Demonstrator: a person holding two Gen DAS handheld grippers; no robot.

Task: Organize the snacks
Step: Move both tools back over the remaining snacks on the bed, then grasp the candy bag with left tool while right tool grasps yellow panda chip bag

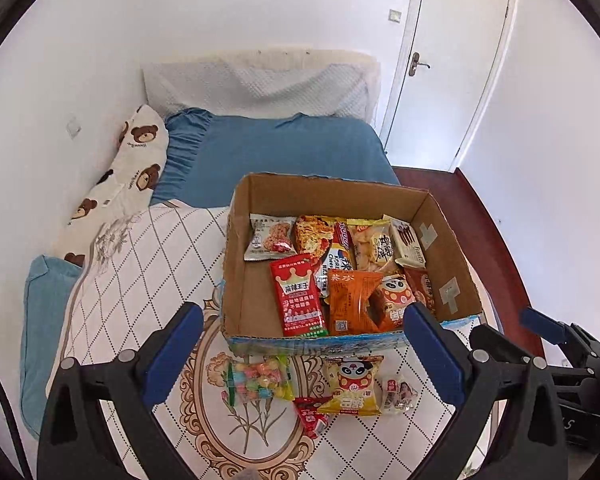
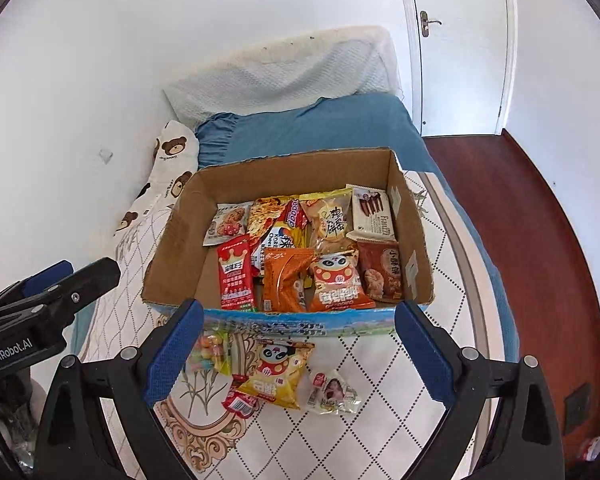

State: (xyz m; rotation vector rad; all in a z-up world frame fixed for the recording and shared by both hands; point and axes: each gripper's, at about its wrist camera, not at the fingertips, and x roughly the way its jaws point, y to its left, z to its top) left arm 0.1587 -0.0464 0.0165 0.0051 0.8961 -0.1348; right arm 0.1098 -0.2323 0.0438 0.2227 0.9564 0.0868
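Left wrist view: the left gripper hangs with its jaws spread wide and empty above the near wall of the open cardboard box of bright snack packets. Nearer than the box on the quilt lie a clear candy bag, a yellow panda packet, a small red packet and a pale sachet.

Right wrist view: the right gripper is likewise spread and empty before the box; the same four packets lie just in front of it.
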